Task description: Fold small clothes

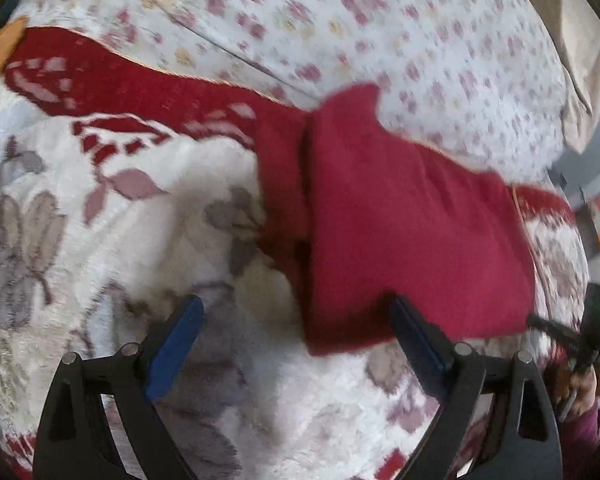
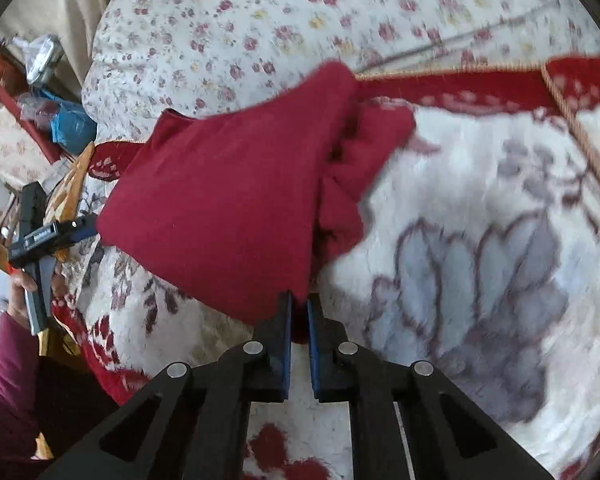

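One dark red garment (image 1: 400, 220) is in play, lying on a fluffy white blanket (image 1: 112, 240) with grey flowers and a red border. Behind that, towards twelve o'clock, is a quilt (image 1: 340, 20) printed with small pink flowers. Two grippers are at work, one in each of the person's hands.

In the left wrist view the left gripper (image 1: 296, 312) has its blue-padded fingers spread wide and grips nothing; the one at five o'clock lies against the near hem of the cloth, the one at seven o'clock sits over bare blanket. At four o'clock in that view the right gripper's body can be seen, with the person's hand on it.

In the right wrist view the right gripper (image 2: 298, 308) is clenched on a corner of the garment (image 2: 228, 200), the cloth rising from between the pads towards eleven o'clock, with a bunched fold at one o'clock. At nine o'clock the left hand (image 2: 20, 292), in a maroon sleeve, holds its gripper upright beside the cloth's far edge. At ten o'clock, clutter including a blue bag (image 2: 74, 124) is too blurred to count.
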Tool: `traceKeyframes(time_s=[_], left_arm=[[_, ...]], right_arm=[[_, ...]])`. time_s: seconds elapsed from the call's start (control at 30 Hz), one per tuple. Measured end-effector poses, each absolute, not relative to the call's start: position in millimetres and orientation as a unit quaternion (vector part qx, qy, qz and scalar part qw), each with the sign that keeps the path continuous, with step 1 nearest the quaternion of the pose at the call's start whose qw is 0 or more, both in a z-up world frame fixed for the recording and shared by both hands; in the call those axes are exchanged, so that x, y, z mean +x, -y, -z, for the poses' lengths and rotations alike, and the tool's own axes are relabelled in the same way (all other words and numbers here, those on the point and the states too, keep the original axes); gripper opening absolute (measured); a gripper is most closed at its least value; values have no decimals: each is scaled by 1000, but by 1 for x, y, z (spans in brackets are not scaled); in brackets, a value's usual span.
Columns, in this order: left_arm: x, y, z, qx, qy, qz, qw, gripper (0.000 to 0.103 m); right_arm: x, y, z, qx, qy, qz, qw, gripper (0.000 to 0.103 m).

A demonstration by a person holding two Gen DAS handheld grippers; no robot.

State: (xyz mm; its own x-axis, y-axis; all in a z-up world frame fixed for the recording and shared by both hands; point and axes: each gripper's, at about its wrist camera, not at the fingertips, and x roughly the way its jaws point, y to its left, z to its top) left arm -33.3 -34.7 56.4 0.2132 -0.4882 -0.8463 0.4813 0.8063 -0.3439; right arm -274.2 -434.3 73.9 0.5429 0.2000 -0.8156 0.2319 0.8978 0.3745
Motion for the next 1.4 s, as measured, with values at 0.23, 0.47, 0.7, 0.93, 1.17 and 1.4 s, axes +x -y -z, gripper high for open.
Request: traceKeyframes(time_s=[0.23, 0.47, 0.7, 0.93, 1.17, 1.4], left_arm=[[-34, 35, -67, -16, -522, 313, 793, 93], [-27, 66, -78, -6, -491, 287, 823, 93], [-21, 82, -44, 45, -522, 241, 817, 93], [-19, 82, -44, 56, -517, 238, 820, 94], [-18, 82, -44, 52, -516, 237, 822, 94], [-19, 79, -42, 44, -517, 244, 819, 94]], right_arm=[[-277, 442, -122, 238, -432, 33, 869, 31], [-187, 429, -115, 219, -432, 34, 874, 51], [-109, 464, -54, 208, -479, 128, 843, 51], [-95, 435, -97, 165, -462, 135, 861, 54], [-16, 322, -109, 87, -470, -24, 878, 56], [50, 266, -81, 52, -494, -64, 865, 56]])
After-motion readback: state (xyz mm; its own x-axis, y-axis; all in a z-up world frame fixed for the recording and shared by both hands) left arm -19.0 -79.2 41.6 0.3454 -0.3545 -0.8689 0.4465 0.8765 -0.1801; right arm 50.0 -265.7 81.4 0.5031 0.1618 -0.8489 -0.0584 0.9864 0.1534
